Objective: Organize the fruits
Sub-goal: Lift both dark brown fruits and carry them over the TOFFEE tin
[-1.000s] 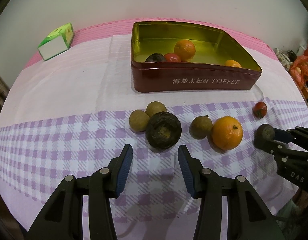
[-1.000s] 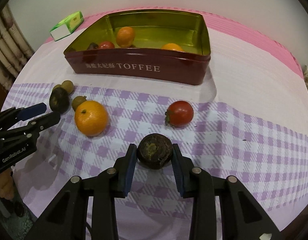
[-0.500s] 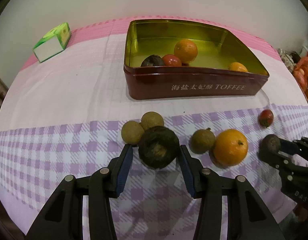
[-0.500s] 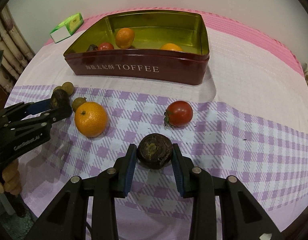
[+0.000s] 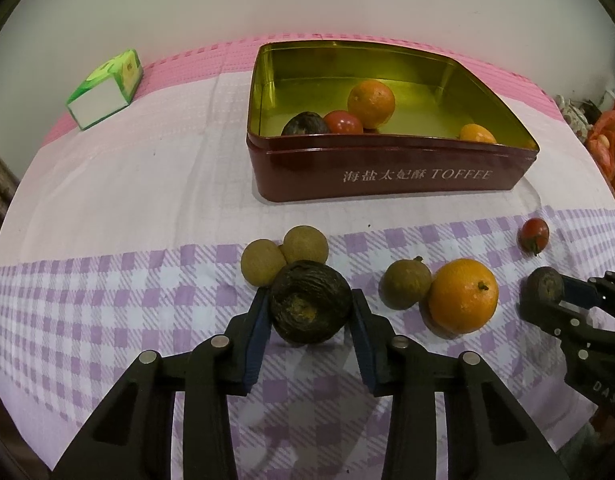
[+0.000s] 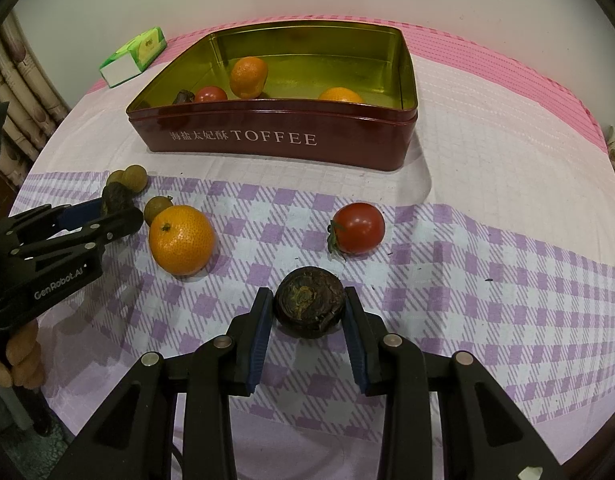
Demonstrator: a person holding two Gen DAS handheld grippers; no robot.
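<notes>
Left gripper (image 5: 310, 316): jaws closing on a dark wrinkled fruit (image 5: 310, 307) on the checked cloth (image 5: 107, 300), pads at its sides. Two longans (image 5: 285, 254) touch it behind. An orange (image 5: 463, 295) lies rightward. Right gripper (image 6: 308, 316): clamped on a second dark fruit (image 6: 309, 307). The tin (image 6: 283, 142) stands beyond.

Color rundown around the toffee tin (image 6: 267, 142): it's dark red outside with white lettering, shiny gold inside. The tablecloth (image 6: 467, 272) in front of it is lilac-and-white checks, plain pale pink beside it, hot pink behind. My black tongs have blue pads (image 6: 260, 334). Left of the tin sits a green-and-white box (image 5: 103, 92).
</notes>
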